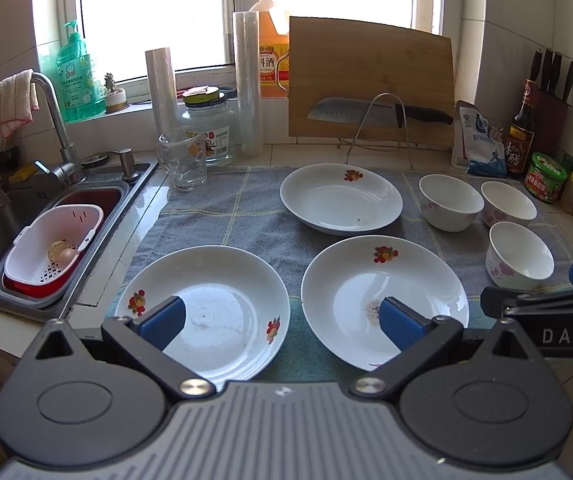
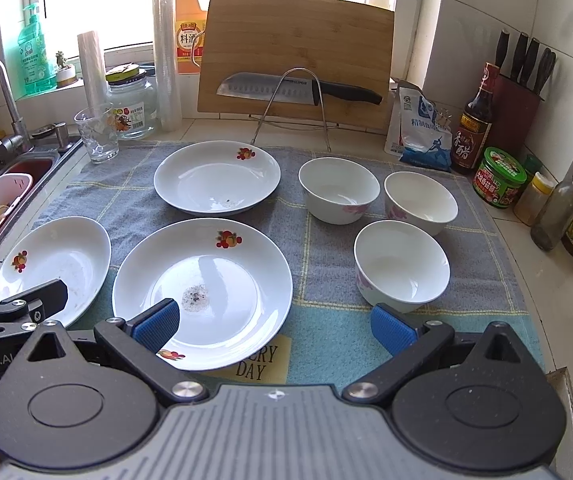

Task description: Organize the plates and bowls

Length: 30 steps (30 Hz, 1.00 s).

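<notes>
While both grippers hover at the cloth's [image 2: 326, 332] near edge, left gripper [image 1: 282, 322] and right gripper [image 2: 274, 326] fingers spread, empty; three plates [image 2: 202, 292] left, three bowls [image 2: 402, 264] right corner.

The cloth [image 2: 326, 344] carried the words "ERY DAY". Behind it, the orange bottle [image 2: 190, 20] read "料酒". The left gripper [image 2: 18, 312] read "Robot.AI".
</notes>
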### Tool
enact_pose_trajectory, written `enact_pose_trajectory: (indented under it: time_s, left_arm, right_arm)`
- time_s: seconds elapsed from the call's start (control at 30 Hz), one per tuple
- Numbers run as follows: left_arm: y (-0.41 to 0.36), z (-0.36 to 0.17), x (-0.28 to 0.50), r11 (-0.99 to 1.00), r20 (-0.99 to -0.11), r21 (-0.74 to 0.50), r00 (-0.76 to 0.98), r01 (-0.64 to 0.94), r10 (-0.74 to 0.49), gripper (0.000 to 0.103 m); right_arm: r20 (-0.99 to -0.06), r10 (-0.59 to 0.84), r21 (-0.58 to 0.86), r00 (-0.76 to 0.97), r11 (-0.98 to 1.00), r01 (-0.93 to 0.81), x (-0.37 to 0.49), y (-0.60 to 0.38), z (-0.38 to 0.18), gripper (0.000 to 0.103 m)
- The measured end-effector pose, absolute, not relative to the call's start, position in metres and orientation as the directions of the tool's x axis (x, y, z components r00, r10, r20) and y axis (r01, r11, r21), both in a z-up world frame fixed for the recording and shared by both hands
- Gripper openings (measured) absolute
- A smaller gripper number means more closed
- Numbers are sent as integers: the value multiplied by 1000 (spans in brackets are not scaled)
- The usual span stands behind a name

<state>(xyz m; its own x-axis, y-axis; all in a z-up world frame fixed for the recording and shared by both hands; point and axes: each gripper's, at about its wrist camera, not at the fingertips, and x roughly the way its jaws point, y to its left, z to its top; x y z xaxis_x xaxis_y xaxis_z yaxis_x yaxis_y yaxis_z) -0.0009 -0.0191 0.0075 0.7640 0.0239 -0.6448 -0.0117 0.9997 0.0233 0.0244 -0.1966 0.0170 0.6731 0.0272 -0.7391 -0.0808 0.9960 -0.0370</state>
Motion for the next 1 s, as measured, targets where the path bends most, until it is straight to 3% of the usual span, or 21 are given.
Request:
enact_pose_trajectory:
  time_s: [0.63, 1.0]
  left_arm:
    - [-23, 5, -31, 996, -547, -51, 836, -75, 35, 102]
    - [15, -48, -43, 995, -624, 23, 777, -97, 90, 102]
  right_arm:
    - [-684, 234, -2, 691, 946, -323, 39, -211, 14, 103]
    - [-655, 422, 92, 627, 868, -488, 58, -195, -2, 103]
